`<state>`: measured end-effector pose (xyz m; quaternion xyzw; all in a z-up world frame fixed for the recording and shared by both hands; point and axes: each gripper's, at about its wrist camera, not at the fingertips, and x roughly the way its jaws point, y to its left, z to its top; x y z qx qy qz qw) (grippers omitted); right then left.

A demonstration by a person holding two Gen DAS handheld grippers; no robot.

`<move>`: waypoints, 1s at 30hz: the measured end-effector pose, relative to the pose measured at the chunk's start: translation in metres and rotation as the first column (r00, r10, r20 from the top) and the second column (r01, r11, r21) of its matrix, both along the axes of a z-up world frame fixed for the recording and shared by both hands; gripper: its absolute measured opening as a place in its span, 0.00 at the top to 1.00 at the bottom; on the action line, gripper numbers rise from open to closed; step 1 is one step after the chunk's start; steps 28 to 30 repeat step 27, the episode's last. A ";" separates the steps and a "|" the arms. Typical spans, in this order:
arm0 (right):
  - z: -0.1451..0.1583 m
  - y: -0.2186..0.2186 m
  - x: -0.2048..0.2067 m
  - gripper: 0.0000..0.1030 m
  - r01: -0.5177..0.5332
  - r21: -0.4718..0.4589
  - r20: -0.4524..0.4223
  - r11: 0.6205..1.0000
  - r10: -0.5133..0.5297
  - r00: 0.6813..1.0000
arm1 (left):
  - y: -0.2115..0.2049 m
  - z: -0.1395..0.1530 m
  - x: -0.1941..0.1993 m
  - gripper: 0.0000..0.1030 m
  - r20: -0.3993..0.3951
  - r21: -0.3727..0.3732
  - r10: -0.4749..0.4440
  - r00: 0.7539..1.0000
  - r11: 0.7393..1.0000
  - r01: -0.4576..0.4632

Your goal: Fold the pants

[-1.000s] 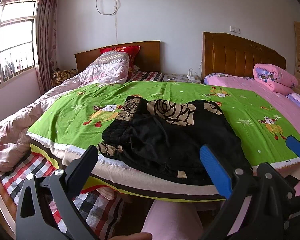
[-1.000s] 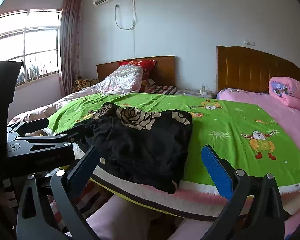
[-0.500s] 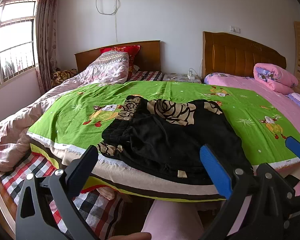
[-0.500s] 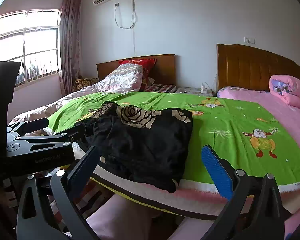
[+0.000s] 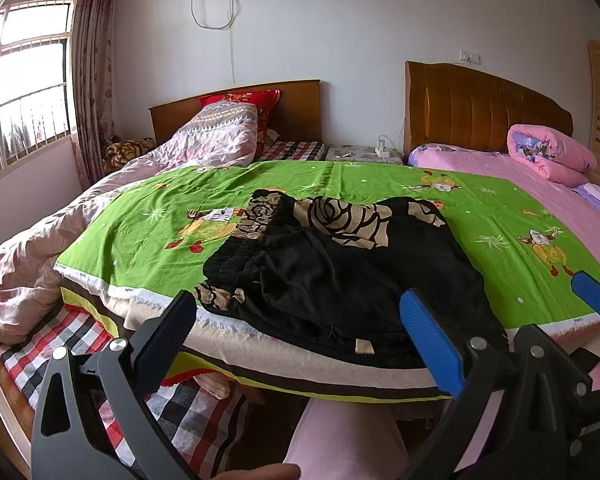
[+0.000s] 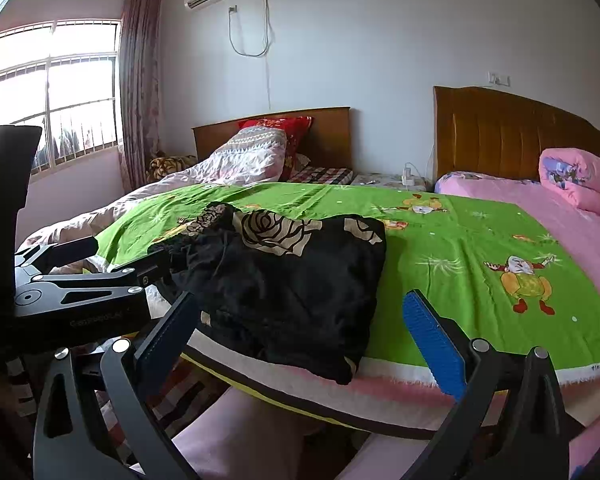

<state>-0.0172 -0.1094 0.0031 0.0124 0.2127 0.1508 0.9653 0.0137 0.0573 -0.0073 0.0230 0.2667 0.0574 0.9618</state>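
Note:
Black pants with a beige rose print [image 5: 340, 268] lie folded in a compact bundle on the green cartoon-print sheet [image 5: 148, 236], near the bed's front edge. The same pants [image 6: 284, 280] show left of centre in the right wrist view. My left gripper [image 5: 300, 332] hovers open just short of the bed edge, in front of the pants, holding nothing. My right gripper [image 6: 300, 336] is open too, also in front of the bed edge and to the right of the left gripper, with nothing between its blue-padded fingers [image 6: 432, 340].
A pale quilt [image 5: 112, 196] is heaped on the left bed, with a red pillow [image 5: 256, 100] behind it. A rolled pink quilt [image 5: 548, 156] sits on the pink bed at right. A pink-clad knee [image 5: 344, 436] is below the grippers. The window [image 5: 24, 92] is at left.
Almost nothing has changed; the right wrist view has drifted very slightly, and the pants lie still.

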 end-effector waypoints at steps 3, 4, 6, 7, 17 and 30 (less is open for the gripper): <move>-0.001 0.000 0.000 0.04 -0.001 0.002 -0.003 1.000 0.001 1.000 | 0.001 -0.001 -0.001 0.01 0.000 0.001 0.001 1.000 1.000 -0.001; -0.001 -0.001 0.000 0.04 -0.001 0.002 -0.003 1.000 0.001 1.000 | 0.001 -0.001 -0.001 0.01 0.001 0.002 0.002 1.000 1.000 -0.002; -0.001 -0.001 0.000 0.04 -0.002 0.002 -0.003 1.000 0.002 1.000 | 0.001 -0.001 -0.002 0.01 0.002 0.005 0.004 1.000 1.000 -0.004; -0.001 -0.001 0.000 0.04 -0.002 0.002 -0.003 1.000 0.002 1.000 | 0.001 -0.001 -0.002 0.01 0.001 0.005 0.002 1.000 1.000 -0.002; -0.001 0.000 0.000 0.04 -0.004 0.003 -0.007 1.000 0.004 1.000 | 0.002 -0.002 -0.002 0.01 -0.001 0.014 0.027 1.000 1.000 -0.027; -0.001 0.000 0.000 0.04 -0.008 0.011 -0.011 1.000 0.009 1.000 | 0.004 -0.004 0.002 0.01 -0.037 0.010 0.011 0.999 1.000 -0.011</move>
